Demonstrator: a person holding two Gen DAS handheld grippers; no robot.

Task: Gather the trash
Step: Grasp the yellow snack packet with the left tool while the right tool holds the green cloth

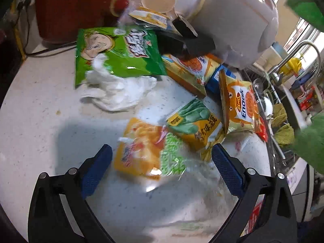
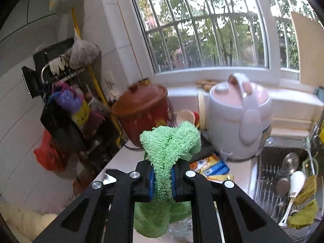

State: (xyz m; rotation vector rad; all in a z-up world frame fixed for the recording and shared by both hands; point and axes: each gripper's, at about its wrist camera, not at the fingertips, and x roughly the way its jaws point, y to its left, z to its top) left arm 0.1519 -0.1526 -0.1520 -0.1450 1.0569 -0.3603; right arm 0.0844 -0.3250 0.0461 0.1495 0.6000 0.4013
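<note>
Snack wrappers litter a speckled white bench (image 1: 36, 105) beside a kitchen sink (image 1: 283, 93). The left claw (image 1: 162, 160) hovers with its jaws spread wide over an orange-and-green noodle packet (image 1: 145, 149), blue pads on either side of it and, as far as the blurred view shows, not touching. Just beyond lies a yellow packet printed with greens (image 1: 194, 123), and a cracker pack (image 1: 241, 107) stands on edge beside it. Farther back sit a big green bag (image 1: 119, 50) with a crumpled white tissue (image 1: 119, 91) against its lower edge, an orange pack (image 1: 194, 68) and a blue pack (image 1: 214, 81), all near a white rice cooker (image 1: 232, 20) and a red crock (image 1: 77, 8).

The right claw (image 2: 162, 182) is clamped on a green cloth (image 2: 168, 141), held up above the bench edge, well clear of the litter.

The step in hand looks like the pick-up of the nearest packet, with most of the trash not yet gathered. The next move likely calls for lowering the left claw until the pads bracket the thin film, then closing gently, since a flat, slippery wrapper could slide out or flatten against the bench. No bin or trash bag can be identified in either view.
</note>
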